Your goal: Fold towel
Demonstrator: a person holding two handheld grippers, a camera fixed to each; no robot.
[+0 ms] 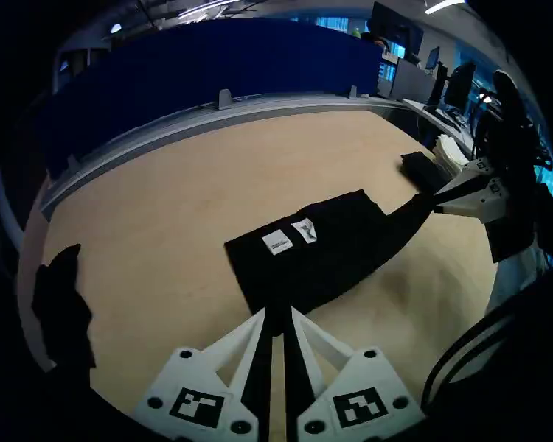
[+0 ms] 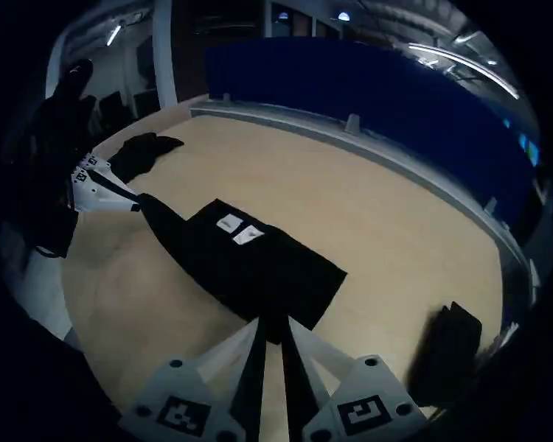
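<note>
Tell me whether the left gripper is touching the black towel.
Touching. In the left gripper view, the left gripper has its fingertips closed on the near edge of the black towel, with no gap between them and the cloth.

In the left gripper view, I see the left gripper (image 1: pixel 279 317) cut off at the lower edge. Its fingers cover the corner of the towel (image 1: pixel 328 247) that they grip. The two white labels (image 1: pixel 277 241) on the towel are too small to read. A dark shape (image 1: pixel 61 309) at the left runs out of view. In the right gripper view, the right gripper (image 2: pixel 273 324) is likewise cut off below. I cannot identify the dark object (image 2: pixel 446 346) at lower right.
</note>
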